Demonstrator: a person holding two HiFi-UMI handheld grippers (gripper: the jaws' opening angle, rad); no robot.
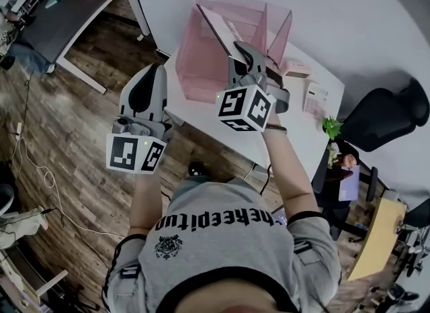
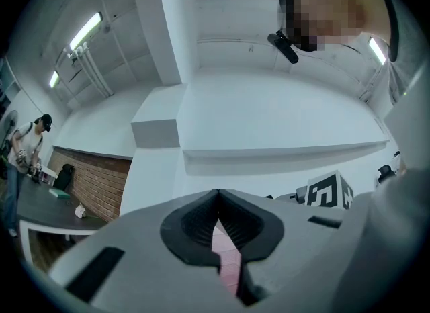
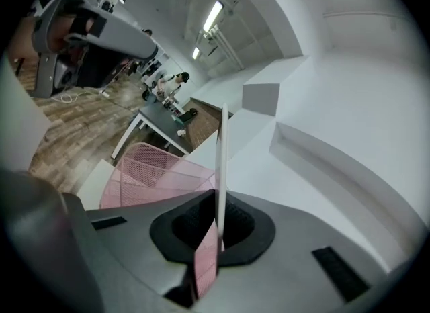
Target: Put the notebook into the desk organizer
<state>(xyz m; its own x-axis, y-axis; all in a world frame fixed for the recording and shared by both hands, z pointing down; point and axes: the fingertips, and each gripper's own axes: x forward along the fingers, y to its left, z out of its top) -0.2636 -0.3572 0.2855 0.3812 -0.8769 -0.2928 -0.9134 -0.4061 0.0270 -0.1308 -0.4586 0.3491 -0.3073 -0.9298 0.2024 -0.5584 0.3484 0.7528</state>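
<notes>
A pink mesh desk organizer (image 1: 201,70) stands on the white table (image 1: 316,29), and it shows again in the right gripper view (image 3: 144,170). My right gripper (image 1: 236,53) is shut on a thin notebook (image 1: 213,31), held on edge and slanting up over the organizer's open top. Seen from the right gripper (image 3: 218,201), the notebook (image 3: 222,157) is a narrow upright strip between the jaws. My left gripper (image 1: 156,68) hangs at the table's near-left edge beside the organizer. Its jaws (image 2: 217,194) meet at the tips with nothing between them.
A small pink box (image 1: 295,68) and a pale flat item (image 1: 314,97) lie on the table right of the organizer, with a little green plant (image 1: 330,127) at the edge. A black chair (image 1: 383,113) stands to the right, a dark desk (image 1: 60,16) at the upper left.
</notes>
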